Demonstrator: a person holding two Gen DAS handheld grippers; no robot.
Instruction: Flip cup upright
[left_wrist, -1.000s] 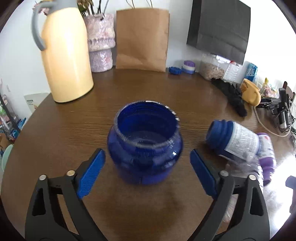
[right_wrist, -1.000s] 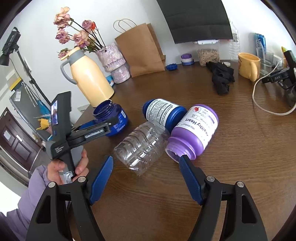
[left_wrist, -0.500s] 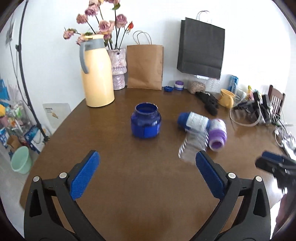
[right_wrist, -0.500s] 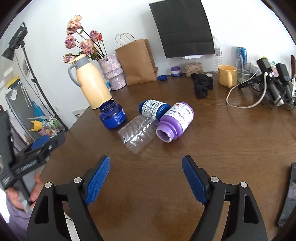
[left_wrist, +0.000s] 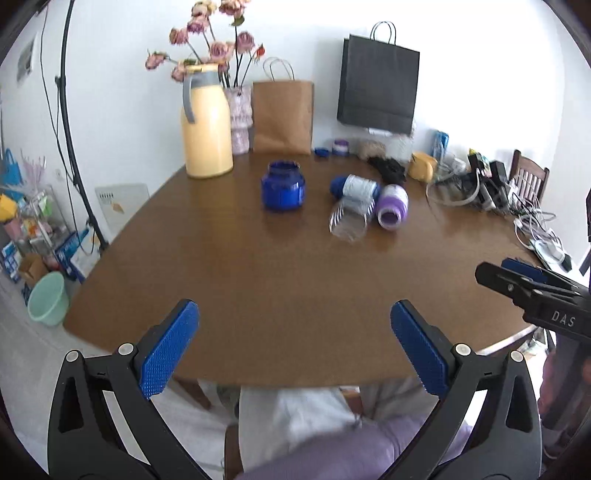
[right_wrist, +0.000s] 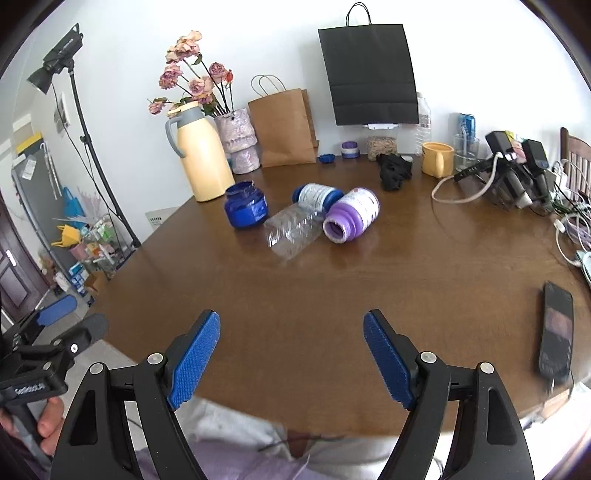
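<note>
A dark blue jar-shaped cup (left_wrist: 283, 186) (right_wrist: 246, 209) stands upright with its mouth up on the brown round table (left_wrist: 295, 280) (right_wrist: 424, 280). My left gripper (left_wrist: 294, 343) is open and empty, held back over the table's near edge, far from the cup. My right gripper (right_wrist: 291, 360) is open and empty too, over the near edge. Each gripper shows at the edge of the other's view.
Right of the cup lie a clear plastic bottle (right_wrist: 293, 230), a blue-capped white bottle (right_wrist: 317, 194) and a purple bottle (right_wrist: 352, 215) on their sides. A yellow thermos (right_wrist: 201, 158), flower vase, paper bags, yellow mug and cables stand at the back. A phone (right_wrist: 556, 328) lies at the right.
Both grippers have pulled back from the bottles and the cup to the table's near edge. The left gripper, which stood open around the upright cup, is now far from it.
</note>
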